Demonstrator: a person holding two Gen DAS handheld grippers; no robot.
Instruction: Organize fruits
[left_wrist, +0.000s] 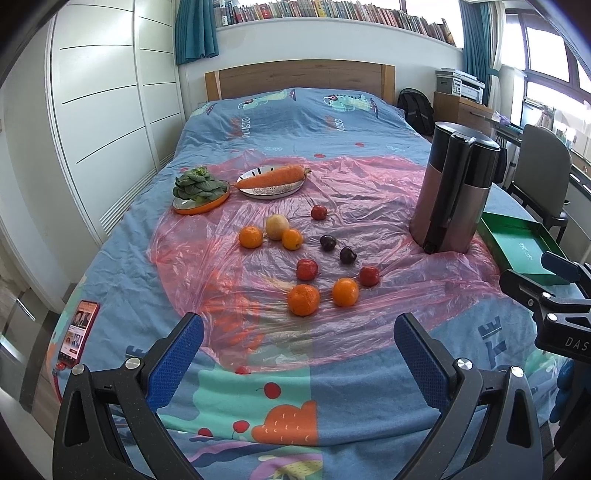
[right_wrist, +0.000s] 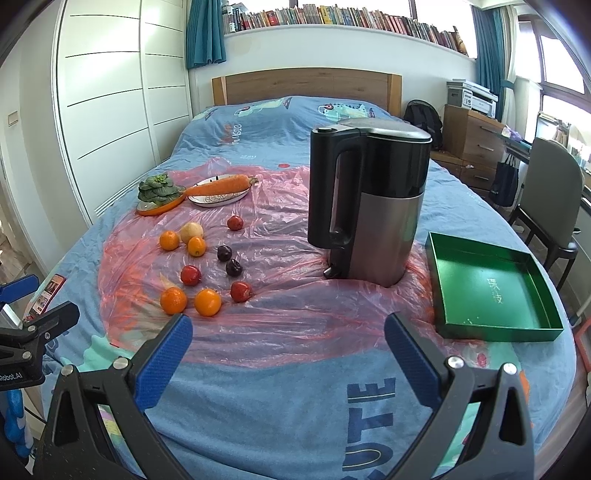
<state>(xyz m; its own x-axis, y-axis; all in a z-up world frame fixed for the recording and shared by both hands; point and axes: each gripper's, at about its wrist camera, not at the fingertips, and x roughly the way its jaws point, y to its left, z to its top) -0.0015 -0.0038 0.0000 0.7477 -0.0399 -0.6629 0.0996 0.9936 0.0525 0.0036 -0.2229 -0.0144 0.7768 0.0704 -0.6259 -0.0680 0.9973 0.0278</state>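
Loose fruit lies on a pink plastic sheet (left_wrist: 354, 192) spread over the bed: several oranges, the nearest (left_wrist: 303, 299) (right_wrist: 173, 300), several small red fruits (left_wrist: 307, 269) (right_wrist: 191, 275), two dark plums (left_wrist: 348, 255) (right_wrist: 233, 267) and a pale round fruit (left_wrist: 277, 226) (right_wrist: 191, 232). An empty green tray (right_wrist: 491, 291) (left_wrist: 517, 247) sits at the right. My left gripper (left_wrist: 298, 330) is open, low over the bed in front of the oranges. My right gripper (right_wrist: 288, 332) is open, nearer the tray, holding nothing.
A tall black and silver kettle (right_wrist: 369, 206) (left_wrist: 454, 192) stands between fruit and tray. Behind the fruit are a carrot on a plate (left_wrist: 273, 177) and greens on an orange dish (left_wrist: 201, 188). A phone (left_wrist: 79, 332) lies at the bed's left edge. A chair (right_wrist: 550, 206) stands right.
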